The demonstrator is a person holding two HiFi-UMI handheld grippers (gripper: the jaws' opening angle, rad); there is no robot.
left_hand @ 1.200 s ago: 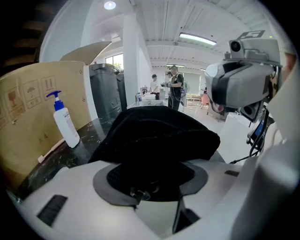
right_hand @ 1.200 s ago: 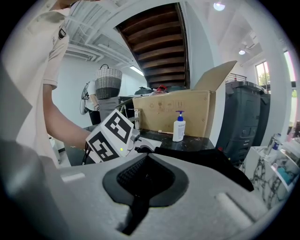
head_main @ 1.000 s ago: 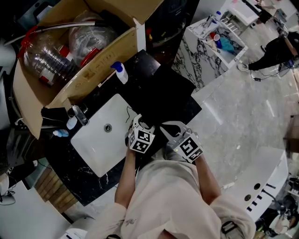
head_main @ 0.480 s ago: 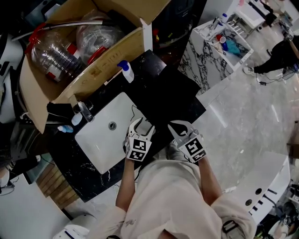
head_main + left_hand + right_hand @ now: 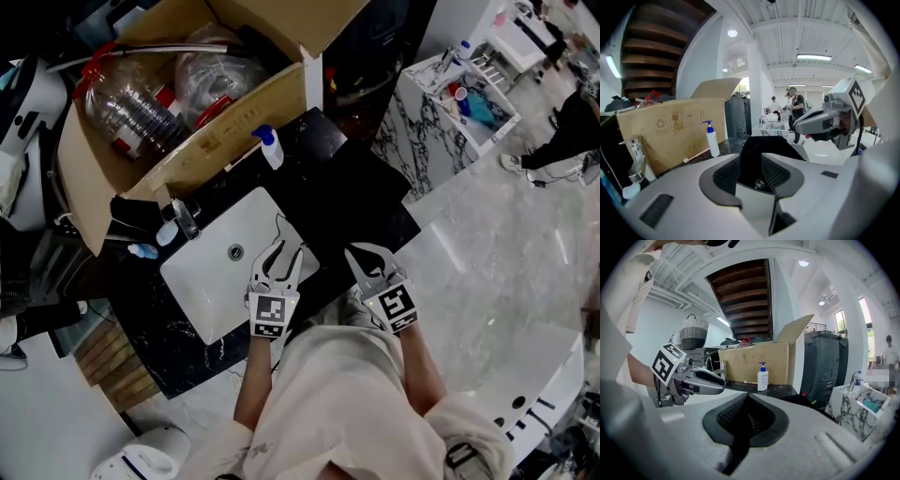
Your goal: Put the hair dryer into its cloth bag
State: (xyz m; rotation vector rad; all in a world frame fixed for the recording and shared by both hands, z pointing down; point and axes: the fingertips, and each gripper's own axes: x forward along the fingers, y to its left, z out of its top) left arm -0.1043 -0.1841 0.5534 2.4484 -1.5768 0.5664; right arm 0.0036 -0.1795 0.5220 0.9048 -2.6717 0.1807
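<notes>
Black table (image 5: 141,309) w/ white sink (image 5: 211,281). A dark cloth bag (image 5: 761,147) lies on it straight ahead of the left gripper (image 5: 286,251), just past its tips, so the left looks nearer than the right gripper (image 5: 361,255) beside it. Left jaws have just been closing: now a narrow gap, nothing clamped btwn them. Right jaws together, empty. Hair dryer: can't pick it out, black on black, so long axis unknown. Thin cord (image 5: 279,228) over the sink edge is prob. its lead.
</notes>
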